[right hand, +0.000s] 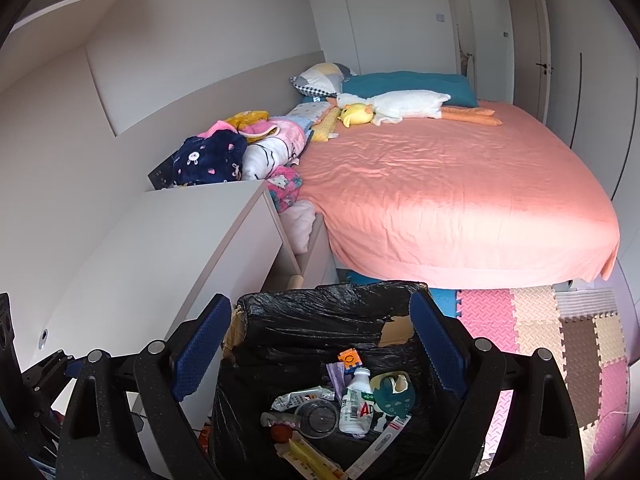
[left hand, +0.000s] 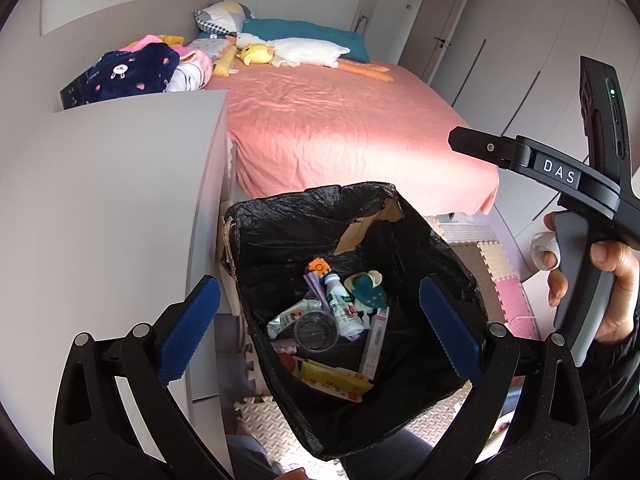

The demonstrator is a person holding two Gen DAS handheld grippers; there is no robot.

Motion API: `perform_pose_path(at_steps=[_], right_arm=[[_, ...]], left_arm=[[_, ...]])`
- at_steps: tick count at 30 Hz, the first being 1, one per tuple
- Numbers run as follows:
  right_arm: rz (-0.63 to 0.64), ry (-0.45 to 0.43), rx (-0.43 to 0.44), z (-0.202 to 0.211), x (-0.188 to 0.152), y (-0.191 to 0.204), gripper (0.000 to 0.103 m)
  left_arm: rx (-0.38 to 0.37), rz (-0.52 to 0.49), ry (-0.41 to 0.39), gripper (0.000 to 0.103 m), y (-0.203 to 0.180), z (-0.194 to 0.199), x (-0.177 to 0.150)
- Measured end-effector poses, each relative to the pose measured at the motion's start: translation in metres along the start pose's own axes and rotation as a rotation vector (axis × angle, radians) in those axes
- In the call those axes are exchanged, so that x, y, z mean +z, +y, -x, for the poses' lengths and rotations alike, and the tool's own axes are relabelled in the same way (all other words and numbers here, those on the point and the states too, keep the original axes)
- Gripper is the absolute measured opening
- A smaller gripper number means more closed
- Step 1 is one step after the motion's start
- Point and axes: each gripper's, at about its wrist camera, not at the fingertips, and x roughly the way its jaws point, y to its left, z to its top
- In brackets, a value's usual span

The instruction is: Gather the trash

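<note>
**Black-lined bin sits between two empty, wide-open grippers**

Black plastic liner covers the cardboard trash bin (left hand: 352, 312), which stands just below and ahead of the left gripper (left hand: 316, 328) and right gripper (right hand: 320, 348). Both hover above its mouth, blue-padded fingers spread wide, holding nothing. Inside lie a white plastic bottle (left hand: 340, 304), a clear plastic cup (right hand: 317, 417) and a yellow wrapper (left hand: 332, 380). Beyond the fingertips stretches a pink-sheeted bed (right hand: 460, 188).

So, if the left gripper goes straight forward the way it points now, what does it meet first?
Probably the trash inside the black-lined bin: the open left gripper frames the clear plastic cup and white bottle lying there. Nothing shows between the fingers and them, though depth is hard to judge.
</note>
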Motion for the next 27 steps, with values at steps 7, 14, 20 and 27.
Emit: perform_pose_path(at_steps=[7, 14, 20, 27], right_arm=[[0.001, -0.002, 0.000, 0.0008, -0.0001, -0.0011, 0.091], [0.002, -0.002, -0.002, 0.0009, -0.0001, -0.0010, 0.091], [0.004, -0.001, -0.002, 0.0020, 0.0002, -0.0008, 0.091], [0.003, -0.001, -0.002, 0.0016, -0.0001, 0.0002, 0.091]], left_arm=[[0.001, 0.002, -0.002, 0.096, 0.0000, 0.0002, -0.0001], [0.002, -0.012, -0.004, 0.096, 0.0000, 0.0012, 0.0011], [-0.003, -0.014, -0.001, 0.096, 0.0006, 0.0014, 0.0015], [-0.010, -0.002, 0.003, 0.096, 0.0033, 0.0000, 0.0004]])
